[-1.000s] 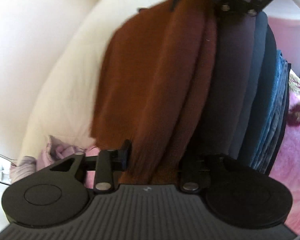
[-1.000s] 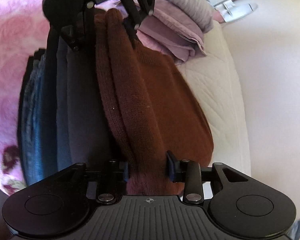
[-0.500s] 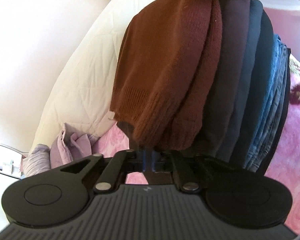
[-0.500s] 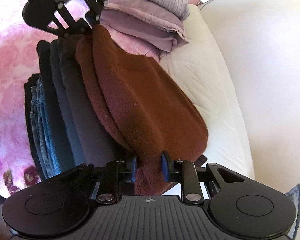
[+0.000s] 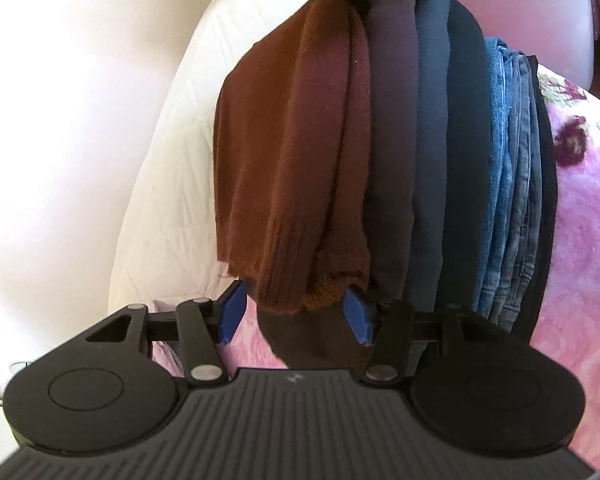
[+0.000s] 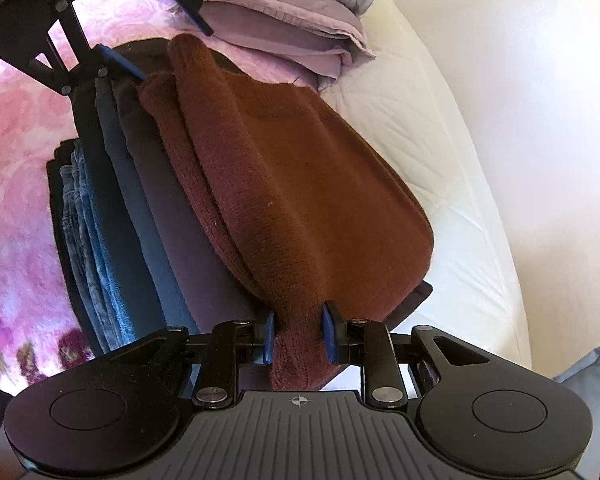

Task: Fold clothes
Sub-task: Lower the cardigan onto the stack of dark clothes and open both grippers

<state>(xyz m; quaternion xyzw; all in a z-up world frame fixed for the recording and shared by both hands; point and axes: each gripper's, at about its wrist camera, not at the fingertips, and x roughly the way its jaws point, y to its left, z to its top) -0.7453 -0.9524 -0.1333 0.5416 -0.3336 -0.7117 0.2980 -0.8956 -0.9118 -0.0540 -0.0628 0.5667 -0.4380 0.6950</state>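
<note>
The folded rust-brown knit sweater [image 5: 296, 152] is seen lying on top of a stack of folded clothes [image 5: 460, 168], dark sweatshirts above blue jeans, which rests on a pink floral blanket [image 5: 580, 240] beside a cream quilted cushion [image 5: 172, 184]. A second pile, of folded lilac garments [image 6: 284, 28], is seen past the far end of the stack in the right wrist view.

The sweater's long axis is aligned from one gripper to the other, so each gripper is faced by one short end. The right gripper [image 6: 299, 332] is placed at its end with the jaws narrowed onto a bunched fold of the knit, which is pinched between the blue pads [image 6: 269, 336]. The left gripper [image 5: 296, 312] is placed at the opposite end, by the ribbed hem; its jaws are spread wide, one on either side of the hem, and no pinch is seen there.

The sweater is thus held at one end only, the other end being merely bracketed. This is judged to fit either a placing of the folded sweater on the stack, with the left side released, or a taking-up of it, with the left side about to be gripped; which of the two cannot be told. In either case the turning relation is the end-to-end line between the two grippers.
</note>
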